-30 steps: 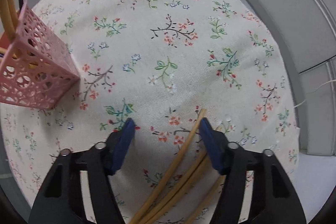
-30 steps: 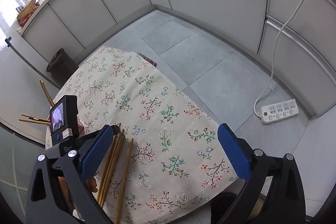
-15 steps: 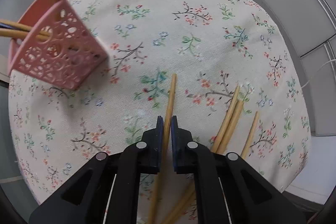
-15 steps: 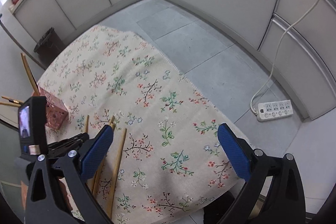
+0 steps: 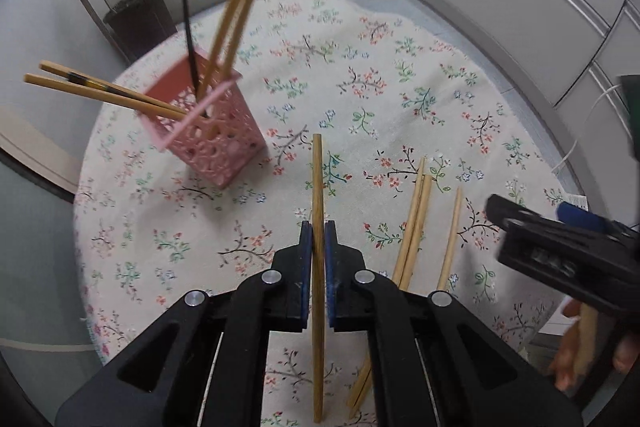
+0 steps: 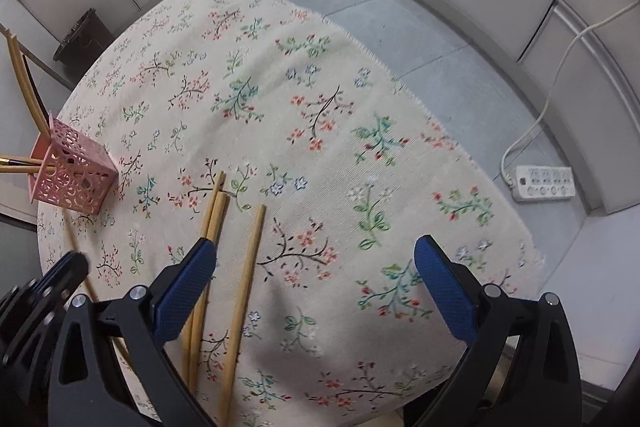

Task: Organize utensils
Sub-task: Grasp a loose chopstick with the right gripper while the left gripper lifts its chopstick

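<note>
My left gripper [image 5: 319, 227] is shut on a wooden chopstick [image 5: 317, 187] and holds it above the floral tablecloth, pointing forward. A pink perforated holder [image 5: 208, 139] stands ahead and to the left with several chopsticks leaning in it; it also shows in the right wrist view [image 6: 72, 175]. Three loose chopsticks [image 5: 416, 223] lie on the cloth to the right, also in the right wrist view [image 6: 216, 247]. My right gripper [image 6: 316, 259] is open and empty above them; one loose chopstick [image 6: 248, 275] lies between its fingers.
A round table with a floral cloth [image 6: 320, 107] fills both views. A dark bin [image 5: 140, 11] stands on the floor behind it. A white power strip [image 6: 544, 183] with its cord lies on the floor to the right. Grey cabinets line the walls.
My left gripper closed on one chopstick and lifted it off the cloth, away from the pile. The right gripper came lower over the loose chopsticks, still open.
</note>
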A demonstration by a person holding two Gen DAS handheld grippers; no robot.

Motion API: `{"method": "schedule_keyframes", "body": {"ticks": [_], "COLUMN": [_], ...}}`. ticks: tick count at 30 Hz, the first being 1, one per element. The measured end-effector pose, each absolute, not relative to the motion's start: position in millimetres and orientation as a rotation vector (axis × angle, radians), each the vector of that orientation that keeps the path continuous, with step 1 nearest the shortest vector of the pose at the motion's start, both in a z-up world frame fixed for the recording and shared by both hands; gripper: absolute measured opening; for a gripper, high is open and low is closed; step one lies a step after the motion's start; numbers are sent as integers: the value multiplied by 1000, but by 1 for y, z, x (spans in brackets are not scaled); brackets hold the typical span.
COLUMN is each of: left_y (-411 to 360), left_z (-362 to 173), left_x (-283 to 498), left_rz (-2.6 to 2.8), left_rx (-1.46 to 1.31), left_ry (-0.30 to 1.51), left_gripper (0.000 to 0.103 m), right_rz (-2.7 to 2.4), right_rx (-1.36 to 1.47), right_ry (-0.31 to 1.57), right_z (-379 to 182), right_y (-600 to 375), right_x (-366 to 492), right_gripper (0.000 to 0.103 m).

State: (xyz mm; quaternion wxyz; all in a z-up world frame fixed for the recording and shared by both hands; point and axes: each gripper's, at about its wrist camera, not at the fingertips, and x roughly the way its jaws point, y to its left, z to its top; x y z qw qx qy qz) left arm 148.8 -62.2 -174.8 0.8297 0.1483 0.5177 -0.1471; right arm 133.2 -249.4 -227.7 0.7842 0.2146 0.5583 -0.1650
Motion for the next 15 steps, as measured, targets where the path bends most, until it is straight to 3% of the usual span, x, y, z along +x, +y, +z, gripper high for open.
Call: {"method": "schedule_keyframes", "body": {"ticks": [11, 15], "left_y": [-35, -28], "left_z": [-141, -130], "left_x": [144, 142], "left_rz": [-259, -251], "left_rx": [278, 261], "left_ry": [984, 957], "left_gripper": [6, 6], "right_rz": [-319, -290], "right_rx": [515, 600], "right_ry": [1312, 1381], "right_z": [-256, -274], "right_y": [-222, -220], "right_x": [140, 142], "right_gripper": [96, 83]}}
